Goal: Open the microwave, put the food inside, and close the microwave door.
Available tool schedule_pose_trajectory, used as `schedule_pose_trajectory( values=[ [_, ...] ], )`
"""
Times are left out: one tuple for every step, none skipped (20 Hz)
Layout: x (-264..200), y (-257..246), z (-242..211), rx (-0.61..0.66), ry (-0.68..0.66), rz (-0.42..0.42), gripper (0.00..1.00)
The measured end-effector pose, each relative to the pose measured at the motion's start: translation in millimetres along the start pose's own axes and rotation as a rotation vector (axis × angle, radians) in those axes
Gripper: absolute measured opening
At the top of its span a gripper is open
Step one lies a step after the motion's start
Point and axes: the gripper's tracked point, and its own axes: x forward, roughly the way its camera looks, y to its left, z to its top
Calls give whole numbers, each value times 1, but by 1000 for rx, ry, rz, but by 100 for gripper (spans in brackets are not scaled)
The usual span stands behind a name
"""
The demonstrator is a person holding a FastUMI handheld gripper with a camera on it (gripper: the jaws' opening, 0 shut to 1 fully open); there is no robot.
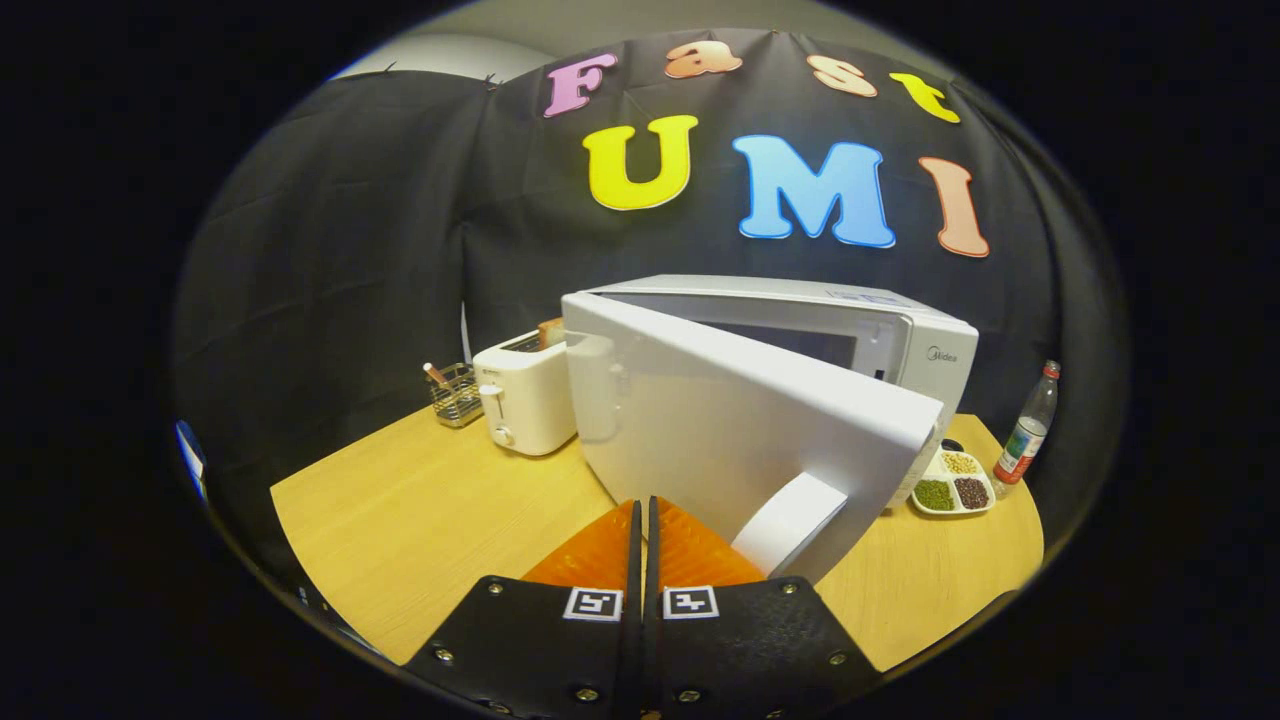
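A white microwave (pixel 900 335) stands on the wooden table (pixel 420 510) with its door (pixel 730 420) swung partly open toward me; a strip of the dark cavity shows above the door's top edge. The door's white handle (pixel 790 525) is just ahead and to the right of my fingers. My gripper (pixel 642 508) is shut with nothing between the fingers, its tips right at the door's outer face, left of the handle. I cannot tell whether they touch it. The food, a white divided dish (pixel 952 482) of beans and grains, lies on the table to the right of the microwave.
A white toaster (pixel 525 395) with a slice in it stands left of the microwave, and a small wire basket (pixel 455 393) beyond it. A bottle (pixel 1028 430) stands by the table's right edge behind the dish. Bare tabletop lies to the left of my fingers.
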Motion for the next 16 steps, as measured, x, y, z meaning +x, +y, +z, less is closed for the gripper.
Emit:
schedule_pose_trajectory(
  values=[
    [4, -9, 1, 7, 0, -16, 1],
    [5, -18, 7, 18, -4, -31, 1],
    [8, -25, 9, 28, -9, -48, 1],
    [11, -33, 11, 35, -11, -64, 1],
    [15, -40, 12, 41, -14, -80, 1],
    [19, -46, 16, 49, -18, -96, 1],
    [23, -52, 18, 57, -23, -111, 1],
    [26, -58, 21, 64, -27, -126, 1],
    [30, -64, 25, 69, -32, -141, 1],
    [33, -69, 28, 74, -38, -158, 1],
    [38, -75, 31, 77, -44, -174, 1],
    [43, -80, 35, 81, -47, -190, 1],
    [49, -83, 37, 90, -49, -195, 1],
    [54, -87, 39, 90, -50, -212, 1],
    [59, -93, 43, 93, -51, -230, 1],
    [63, -98, 45, 102, -53, -246, 1]
  ],
)
